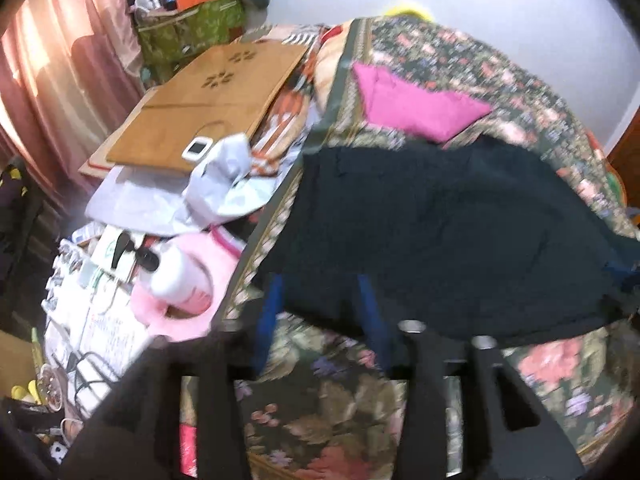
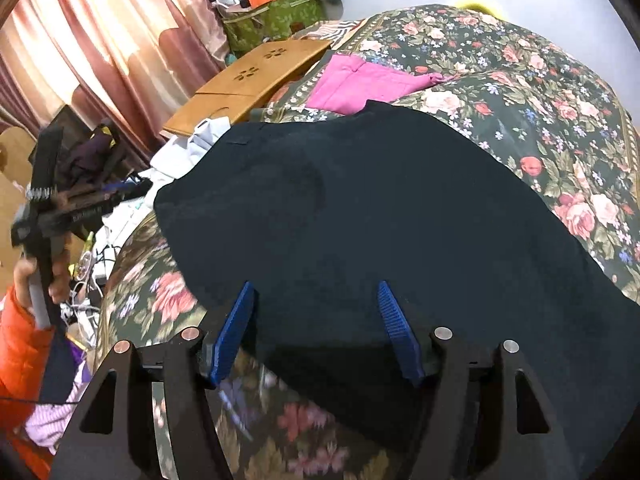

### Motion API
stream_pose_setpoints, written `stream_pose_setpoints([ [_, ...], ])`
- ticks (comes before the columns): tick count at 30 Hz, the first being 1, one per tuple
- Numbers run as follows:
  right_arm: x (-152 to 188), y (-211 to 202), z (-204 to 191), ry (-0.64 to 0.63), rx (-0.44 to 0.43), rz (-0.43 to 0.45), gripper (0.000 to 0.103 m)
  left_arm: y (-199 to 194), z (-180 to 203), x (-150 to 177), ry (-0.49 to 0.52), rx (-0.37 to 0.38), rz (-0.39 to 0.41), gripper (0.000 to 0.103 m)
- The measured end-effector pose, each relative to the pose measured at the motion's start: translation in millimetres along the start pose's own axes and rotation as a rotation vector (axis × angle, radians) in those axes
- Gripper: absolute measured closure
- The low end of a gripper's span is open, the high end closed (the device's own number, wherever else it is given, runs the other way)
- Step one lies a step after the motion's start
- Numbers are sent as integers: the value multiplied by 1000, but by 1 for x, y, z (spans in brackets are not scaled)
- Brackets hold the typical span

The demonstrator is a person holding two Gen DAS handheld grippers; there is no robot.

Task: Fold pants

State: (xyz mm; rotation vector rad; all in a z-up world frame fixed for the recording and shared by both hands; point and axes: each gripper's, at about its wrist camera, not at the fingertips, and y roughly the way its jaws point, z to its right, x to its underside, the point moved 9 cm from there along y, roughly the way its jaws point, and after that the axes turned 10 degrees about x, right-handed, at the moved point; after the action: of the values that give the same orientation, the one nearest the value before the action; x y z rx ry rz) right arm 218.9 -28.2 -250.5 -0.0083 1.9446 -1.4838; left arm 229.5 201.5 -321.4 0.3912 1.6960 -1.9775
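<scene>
Dark navy pants (image 1: 440, 232) lie spread flat on a floral bedspread (image 1: 320, 400); they also fill the middle of the right wrist view (image 2: 380, 220). My left gripper (image 1: 320, 284) is open, its blue fingers (image 1: 268, 312) at the pants' near edge, holding nothing. My right gripper (image 2: 316, 292) is open, its blue fingers (image 2: 236, 328) over the near part of the pants, holding nothing. The left gripper's handle, held in a hand, shows at the left of the right wrist view (image 2: 44, 208).
A folded pink garment (image 1: 412, 104) lies beyond the pants, also visible in the right wrist view (image 2: 360, 84). A wooden lap board (image 1: 208, 100), a white bag (image 1: 224, 184), a pink bottle (image 1: 184, 280) and clutter sit left of the bed. Curtains (image 1: 60, 60) hang at left.
</scene>
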Motion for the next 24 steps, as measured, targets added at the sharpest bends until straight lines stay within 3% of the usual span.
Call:
stream_pose_setpoints([
  [4,5,-18,14,57,4,24,43,-4,36,-19,46,44,40,35],
  [6,9,-30,30,101,30,53,43,-1,60,-25,83,73,42,22],
  [8,16,-43,49,145,72,83,43,4,86,-27,123,99,33,17],
  [14,57,-85,120,339,179,128,41,28,152,-23,221,162,-53,17],
  [18,102,-101,160,459,259,114,34,39,184,-23,233,189,-80,17],
  [24,155,-110,203,641,264,104,34,50,226,-22,256,203,-109,17],
])
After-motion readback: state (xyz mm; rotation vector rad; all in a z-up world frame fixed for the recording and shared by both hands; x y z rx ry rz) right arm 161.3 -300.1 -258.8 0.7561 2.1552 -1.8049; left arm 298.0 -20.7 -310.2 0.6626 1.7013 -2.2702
